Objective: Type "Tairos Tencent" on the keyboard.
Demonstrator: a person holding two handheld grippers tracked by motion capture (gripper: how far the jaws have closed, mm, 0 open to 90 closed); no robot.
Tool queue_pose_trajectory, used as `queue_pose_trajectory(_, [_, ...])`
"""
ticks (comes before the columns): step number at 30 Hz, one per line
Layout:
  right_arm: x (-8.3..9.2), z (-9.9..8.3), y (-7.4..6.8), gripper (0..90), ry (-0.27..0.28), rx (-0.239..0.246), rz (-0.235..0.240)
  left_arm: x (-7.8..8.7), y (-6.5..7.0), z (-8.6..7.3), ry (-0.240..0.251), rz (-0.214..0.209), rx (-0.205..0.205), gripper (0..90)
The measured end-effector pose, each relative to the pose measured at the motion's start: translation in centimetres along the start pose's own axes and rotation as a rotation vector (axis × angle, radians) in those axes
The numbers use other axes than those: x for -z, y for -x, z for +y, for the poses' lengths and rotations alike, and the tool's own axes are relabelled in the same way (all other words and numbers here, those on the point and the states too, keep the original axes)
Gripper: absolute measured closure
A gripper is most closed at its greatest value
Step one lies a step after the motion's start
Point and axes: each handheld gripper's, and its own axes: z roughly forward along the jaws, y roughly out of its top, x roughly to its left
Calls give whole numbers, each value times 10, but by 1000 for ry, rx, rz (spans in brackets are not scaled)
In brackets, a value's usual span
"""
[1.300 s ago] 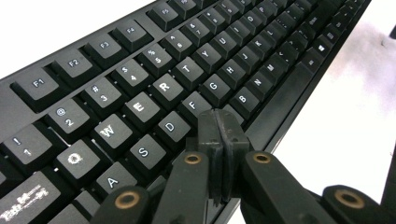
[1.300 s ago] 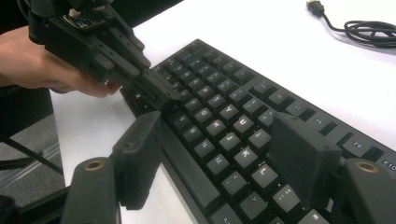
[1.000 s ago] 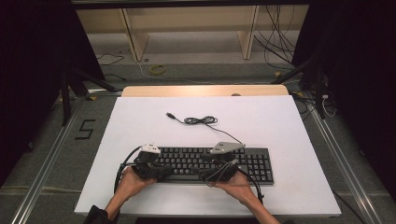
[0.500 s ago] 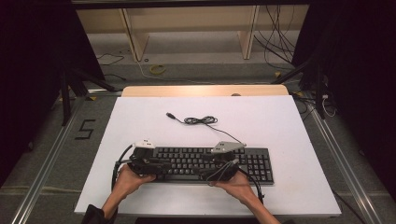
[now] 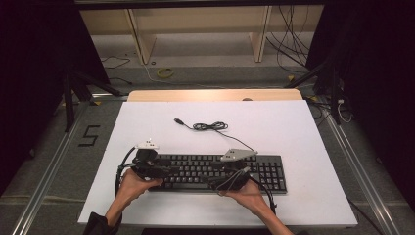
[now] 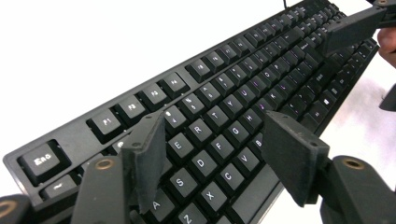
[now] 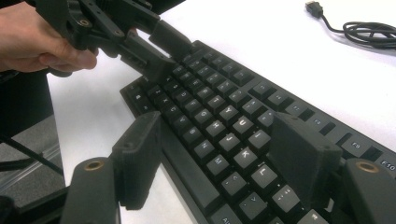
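A black keyboard [image 5: 215, 171] lies flat on the white table [image 5: 293, 127], near its front edge. My left gripper [image 5: 167, 171] is over the keyboard's left end, pointing right. Its jaws have just been opening and now stand wide over the letter keys [image 6: 219, 158], with nothing gripped between them. My right gripper [image 5: 216, 179] is near the keyboard's middle, pointing left and open. One of its jaws hangs beside the front edge and the other over the keys [image 7: 219, 154]. The keyboard's cable [image 5: 208, 126] lies coiled behind it, plug loose.
A wooden board [image 5: 215, 94] borders the table's far edge. Behind it are shelf legs and loose cables on the floor [image 5: 288, 54]. Metal rails [image 5: 54, 166] run along both sides of the table. Bare white surface lies left, right and behind the keyboard.
The left hand and its gripper have shifted slightly left along the keyboard's end. The right hand and the keyboard have stayed put.
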Motion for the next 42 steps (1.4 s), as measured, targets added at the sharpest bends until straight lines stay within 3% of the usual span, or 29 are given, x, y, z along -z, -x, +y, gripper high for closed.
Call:
queue_pose_trajectory(13, [0,0,0,352,-1,-3,3,-4,-9,1,-14,18,18,418])
queue_pose_trajectory(31, [0,-1,0,354,-5,-3,6,-7,-12,3,-45,13,-21,760])
queue_pose_trajectory(42, [-1,-1,-1,354,-6,-1,9,-11,-9,5,-69,10,-43,880])
